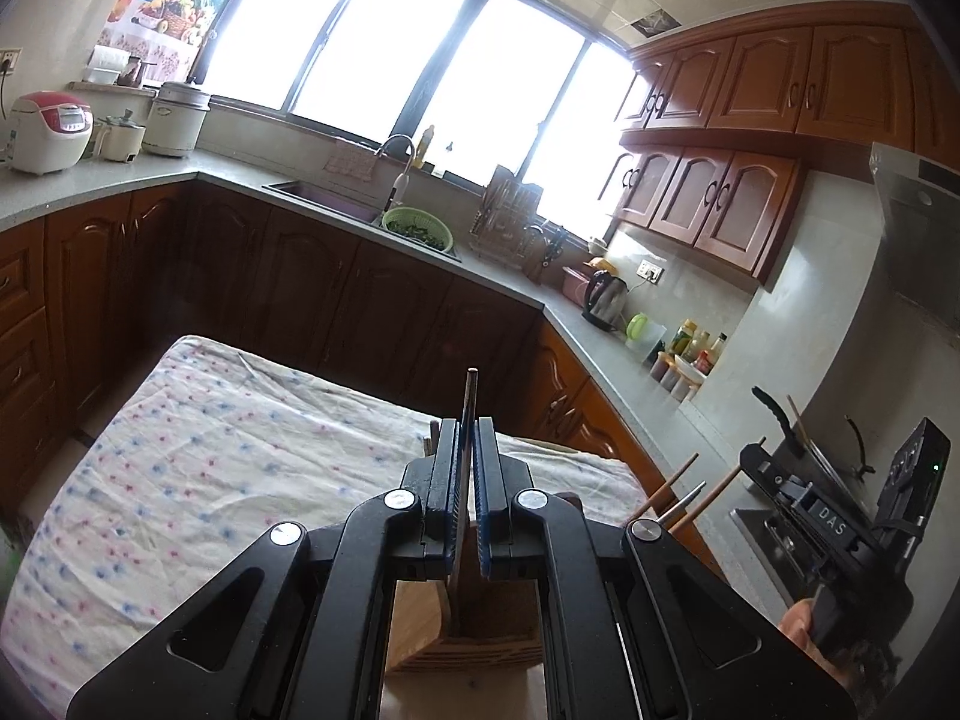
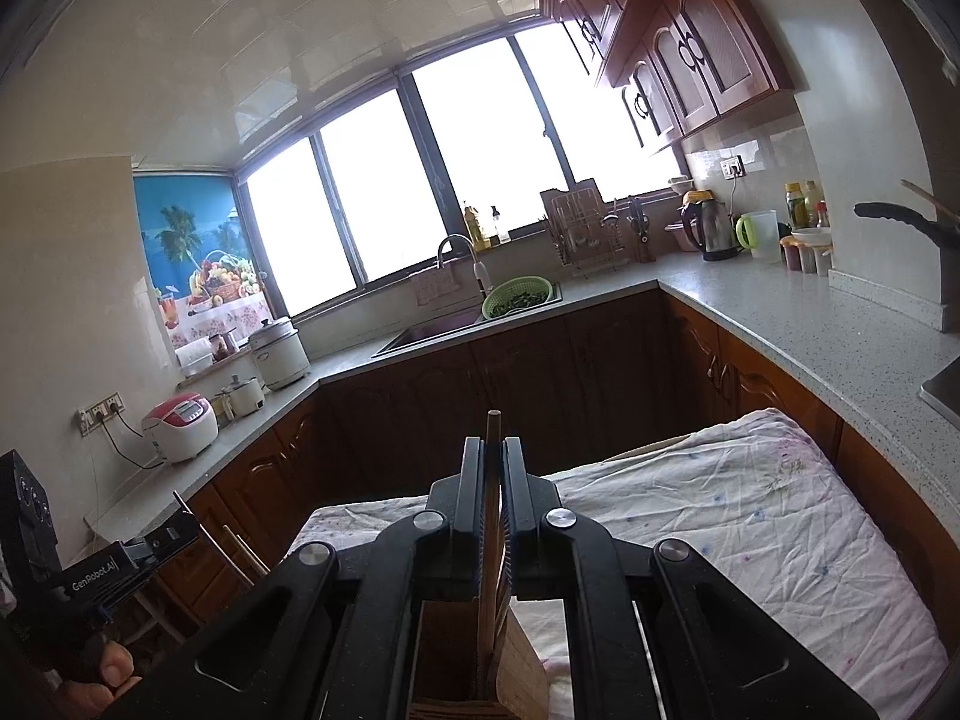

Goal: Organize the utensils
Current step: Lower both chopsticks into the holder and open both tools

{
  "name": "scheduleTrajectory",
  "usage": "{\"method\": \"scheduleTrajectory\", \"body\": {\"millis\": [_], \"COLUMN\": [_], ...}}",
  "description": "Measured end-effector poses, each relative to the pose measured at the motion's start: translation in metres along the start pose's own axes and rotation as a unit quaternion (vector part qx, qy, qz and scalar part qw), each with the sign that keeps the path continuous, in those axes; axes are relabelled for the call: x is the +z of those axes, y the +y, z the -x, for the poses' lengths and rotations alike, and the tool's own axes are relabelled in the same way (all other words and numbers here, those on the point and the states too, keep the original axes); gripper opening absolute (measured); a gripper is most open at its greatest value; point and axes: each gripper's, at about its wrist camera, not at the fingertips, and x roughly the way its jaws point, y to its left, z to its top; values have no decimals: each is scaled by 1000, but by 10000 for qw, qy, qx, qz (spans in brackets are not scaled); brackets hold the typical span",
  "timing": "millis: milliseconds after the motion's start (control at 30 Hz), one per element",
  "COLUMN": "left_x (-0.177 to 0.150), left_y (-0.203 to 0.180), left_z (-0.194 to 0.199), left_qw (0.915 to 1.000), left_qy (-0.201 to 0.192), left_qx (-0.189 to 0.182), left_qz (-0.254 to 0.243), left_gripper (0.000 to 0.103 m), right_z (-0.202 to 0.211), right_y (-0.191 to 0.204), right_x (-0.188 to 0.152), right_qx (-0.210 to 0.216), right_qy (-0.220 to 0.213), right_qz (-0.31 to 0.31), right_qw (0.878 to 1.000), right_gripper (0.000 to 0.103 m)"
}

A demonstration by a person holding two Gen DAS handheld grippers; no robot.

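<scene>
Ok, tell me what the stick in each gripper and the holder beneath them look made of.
The stick in the left hand-held gripper looks like metal: thin, dark grey, smooth. The stick in the right hand-held gripper looks like wood or bamboo: matte, light brown. The holder seems to be wood or bamboo too: tan, with layered lines at its edge.

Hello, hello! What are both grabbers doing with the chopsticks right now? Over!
Left hand-held gripper shut on dark chopstick. Right hand-held gripper shut on wooden chopstick. Both sticks upright, lower ends down in wooden holder. Nothing blocking.
</scene>
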Motion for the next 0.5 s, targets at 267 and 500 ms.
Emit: {"method": "scheduleTrajectory", "body": {"millis": [267,500], "left_x": [-22,-22], "left_y": [-7,-14], "left_z": [-16,-18], "left_qw": [9992,9986], "left_qy": [356,377], "left_qx": [38,159], "left_qz": [-151,-342], "left_gripper": [3,3], "right_z": [-8,-19], "right_y": [0,-4], "right_x": [-15,-25], "right_qx": [-40,-128], "right_qy": [165,358], "right_qz": [-11,-46], "right_qw": [9999,9993], "right_gripper": [5,5]}}
